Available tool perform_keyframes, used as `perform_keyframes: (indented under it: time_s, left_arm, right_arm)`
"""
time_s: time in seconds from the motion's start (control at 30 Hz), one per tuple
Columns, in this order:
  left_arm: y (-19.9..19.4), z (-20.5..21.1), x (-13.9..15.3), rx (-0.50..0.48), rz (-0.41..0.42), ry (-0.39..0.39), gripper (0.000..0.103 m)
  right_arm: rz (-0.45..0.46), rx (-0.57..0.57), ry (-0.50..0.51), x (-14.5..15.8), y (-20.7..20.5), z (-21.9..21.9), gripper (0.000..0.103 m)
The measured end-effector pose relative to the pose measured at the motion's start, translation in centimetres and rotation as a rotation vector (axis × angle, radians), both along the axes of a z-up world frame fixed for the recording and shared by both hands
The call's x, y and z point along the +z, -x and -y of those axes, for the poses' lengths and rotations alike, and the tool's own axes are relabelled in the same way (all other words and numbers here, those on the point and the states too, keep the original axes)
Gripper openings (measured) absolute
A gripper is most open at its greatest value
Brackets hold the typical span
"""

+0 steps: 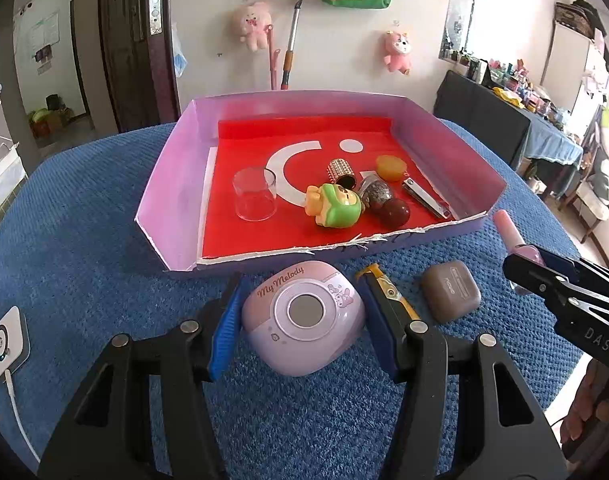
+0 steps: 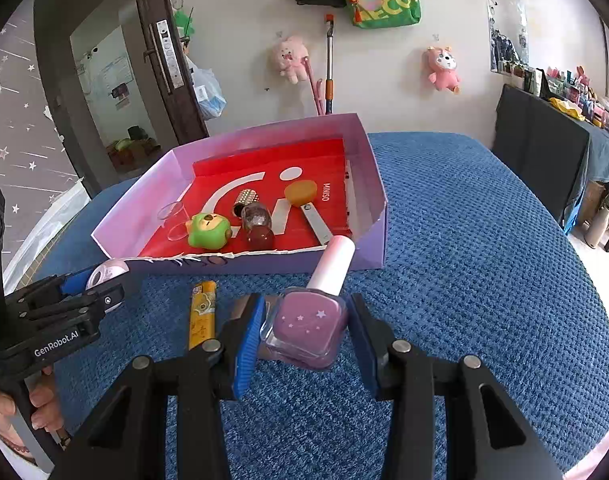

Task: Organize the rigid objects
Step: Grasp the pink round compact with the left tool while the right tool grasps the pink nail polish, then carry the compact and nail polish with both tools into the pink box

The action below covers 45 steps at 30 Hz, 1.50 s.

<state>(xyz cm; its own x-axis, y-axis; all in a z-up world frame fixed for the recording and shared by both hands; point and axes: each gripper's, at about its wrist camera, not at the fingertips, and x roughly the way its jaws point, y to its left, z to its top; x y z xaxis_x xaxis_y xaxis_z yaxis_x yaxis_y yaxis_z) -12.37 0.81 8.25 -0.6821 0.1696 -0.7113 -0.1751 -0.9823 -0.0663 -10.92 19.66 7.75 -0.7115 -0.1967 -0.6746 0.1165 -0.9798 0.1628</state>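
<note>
Blue textured bench (image 1: 84, 240); pink-walled tray (image 1: 172, 184) at the far side, holding small trinkets; left gripper (image 1: 300, 320) clenched on a lilac My Melody case (image 1: 302, 320) just near of the tray; right gripper (image 2: 304, 328) grasping a purple nail polish bottle (image 2: 308, 328); yellow lighter (image 2: 202, 314) lying between them, brown earbud case (image 1: 450, 290) beside it

Left claw (image 1: 302, 320) with blue pads closed against a lilac My Melody device (image 1: 303, 322), yellow lighter (image 1: 388, 294) and brown earbud case (image 1: 450, 291) beside it on the blue-covered desk (image 1: 84, 240), pink-walled tray (image 1: 176, 184) beyond holding a clear cup (image 1: 255, 194), green toy (image 1: 336, 205), nail clipper (image 1: 426, 198), right claw (image 1: 520, 276) at frame edge gripping a pink bottle (image 1: 514, 238).
</note>
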Motion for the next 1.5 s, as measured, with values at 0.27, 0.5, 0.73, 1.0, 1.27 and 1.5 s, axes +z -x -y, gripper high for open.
perform_keyframes:
  time_s: [0.27,0.5,0.73,1.0,1.27,1.5]
  left_arm:
    - [-0.3,-0.1,0.0,-0.003,-0.002,0.001,0.054]
    - [-0.3,-0.1,0.0,-0.004,-0.001,0.002,0.054]
    - [-0.5,-0.1,0.1,-0.007,0.0,0.001,0.054]
    - [0.7,-0.1,2.4,-0.074,-0.011,-0.05,0.054]
    - [6.4,-0.1,6.2,-0.155,-0.019,-0.059,0.054]
    - [12.3,-0.2,6.1,-0.19,0.064,-0.044,0.054]
  right_arm:
    - [0.008,0.009,-0.003,-0.3,-0.3,0.2,0.045]
    - [0.011,0.009,-0.008,-0.5,-0.4,0.2,0.045]
    - [0.012,0.009,-0.006,-0.6,-0.4,0.1,0.045]
    - [0.0,0.032,0.002,0.2,0.3,0.2,0.045]
    - [-0.041,0.101,0.017,3.4,4.4,0.7,0.045]
    - [-0.018,0.161,0.024,4.8,10.7,1.7,0.044]
